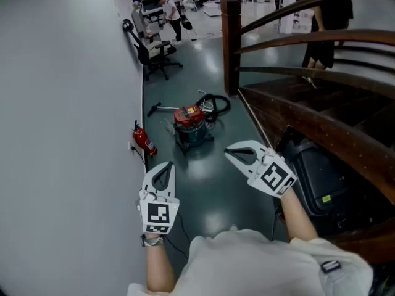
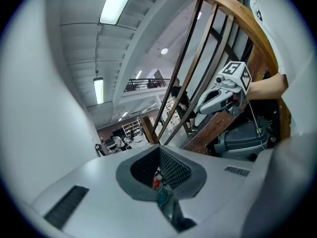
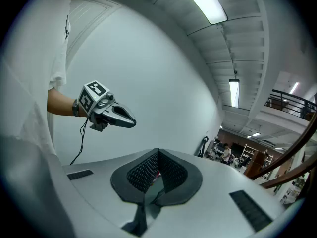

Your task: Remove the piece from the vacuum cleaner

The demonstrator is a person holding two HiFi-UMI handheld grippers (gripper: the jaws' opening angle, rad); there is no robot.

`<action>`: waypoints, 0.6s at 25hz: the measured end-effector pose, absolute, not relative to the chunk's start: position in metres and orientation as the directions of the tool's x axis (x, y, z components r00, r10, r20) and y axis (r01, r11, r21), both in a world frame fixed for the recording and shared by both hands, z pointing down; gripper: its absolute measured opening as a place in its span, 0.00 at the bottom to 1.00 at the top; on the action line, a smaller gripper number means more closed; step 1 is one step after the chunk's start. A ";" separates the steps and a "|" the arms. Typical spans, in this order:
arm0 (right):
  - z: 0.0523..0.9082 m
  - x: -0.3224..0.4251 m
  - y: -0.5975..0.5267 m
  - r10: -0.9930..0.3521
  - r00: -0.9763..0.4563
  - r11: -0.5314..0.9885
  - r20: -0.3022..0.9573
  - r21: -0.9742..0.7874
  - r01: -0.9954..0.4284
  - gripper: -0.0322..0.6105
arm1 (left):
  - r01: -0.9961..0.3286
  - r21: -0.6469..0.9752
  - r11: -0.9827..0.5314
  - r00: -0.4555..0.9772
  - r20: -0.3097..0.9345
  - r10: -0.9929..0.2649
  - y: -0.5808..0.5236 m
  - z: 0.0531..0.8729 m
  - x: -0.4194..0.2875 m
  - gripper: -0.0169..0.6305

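Left gripper [image 1: 168, 164] and right gripper [image 1: 228, 153] were both clenched, nothing held, raised near the person. Vacuum cleaner [image 1: 189, 125] stood on the floor [image 1: 210, 180] farther off, well apart from both. Its hose [image 1: 217, 103] was coiled at the far side, near the staircase [image 1: 290, 113].

Left hand-held gripper [image 2: 159, 150], jaws together, vacuum cleaner [image 2: 157, 184] far beyond.

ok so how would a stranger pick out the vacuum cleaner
Look at the floor between the grey wall and the wooden staircase. The vacuum cleaner stands mid-floor. Unlike the slim red fire extinguisher by the wall, it is a squat drum with a red top and a coiled black hose.
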State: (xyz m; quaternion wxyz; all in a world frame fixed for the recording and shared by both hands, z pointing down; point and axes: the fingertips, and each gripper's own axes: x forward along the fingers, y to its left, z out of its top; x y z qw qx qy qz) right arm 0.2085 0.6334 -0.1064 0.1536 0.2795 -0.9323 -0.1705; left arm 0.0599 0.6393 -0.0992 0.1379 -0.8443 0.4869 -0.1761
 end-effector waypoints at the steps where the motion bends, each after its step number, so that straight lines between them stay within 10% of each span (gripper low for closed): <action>1: -0.105 0.208 0.632 -0.573 -0.797 0.787 0.192 0.402 -0.469 0.09 | -0.771 -0.408 -0.489 0.462 0.169 -0.870 0.639 -0.097 0.061 0.02; 15: -0.096 0.216 0.614 -0.553 -0.813 0.808 0.181 0.354 -0.470 0.09 | -0.777 -0.403 -0.484 0.446 0.190 -0.875 0.619 -0.088 0.066 0.02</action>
